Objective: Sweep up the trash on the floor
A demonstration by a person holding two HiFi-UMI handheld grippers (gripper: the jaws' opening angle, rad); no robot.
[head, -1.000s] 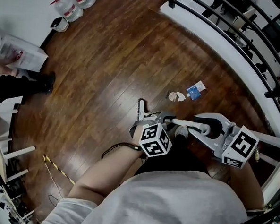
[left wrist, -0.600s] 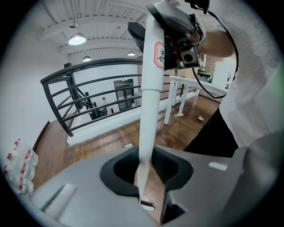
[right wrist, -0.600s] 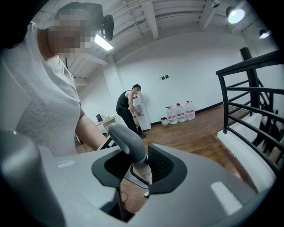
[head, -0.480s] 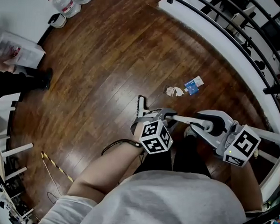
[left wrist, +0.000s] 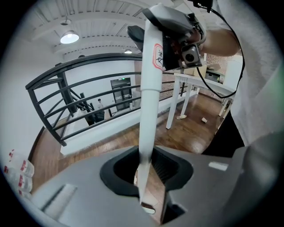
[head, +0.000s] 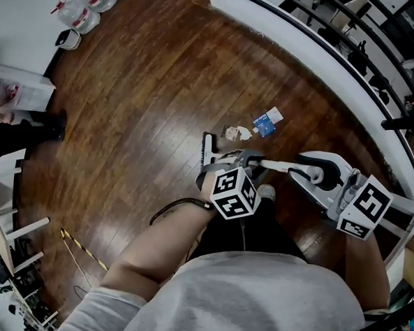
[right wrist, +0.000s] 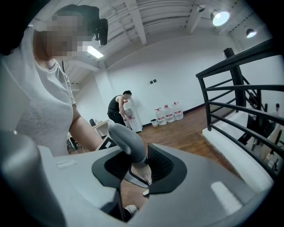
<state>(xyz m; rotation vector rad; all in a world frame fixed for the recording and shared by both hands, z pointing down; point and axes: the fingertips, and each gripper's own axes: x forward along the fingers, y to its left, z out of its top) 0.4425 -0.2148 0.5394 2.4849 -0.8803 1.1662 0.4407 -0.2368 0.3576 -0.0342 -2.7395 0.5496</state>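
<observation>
In the head view a crumpled paper scrap (head: 236, 133) and a blue card (head: 267, 121) lie on the brown wooden floor. A black broom head (head: 208, 149) rests on the floor just left of the scrap. Its white pole (head: 280, 165) runs between my two grippers. My left gripper (head: 253, 159) is shut on the pole low down; the pole (left wrist: 148, 111) stands between its jaws (left wrist: 146, 177). My right gripper (head: 311, 173) is shut on the grey handle end (right wrist: 128, 142) of the broom, held in its jaws (right wrist: 137, 170).
A white curb with a black railing (head: 326, 43) curves round the far and right side. Water bottles (head: 80, 13) stand far left by the wall; a person in black (head: 20, 132) stands at the left edge. A yellow-black striped strip (head: 83, 248) lies near left. White table legs (left wrist: 177, 106) stand behind.
I have stepped forward with the broom. The broom head is now closer to the paper scrap and blue card. Both grippers keep their hold.
</observation>
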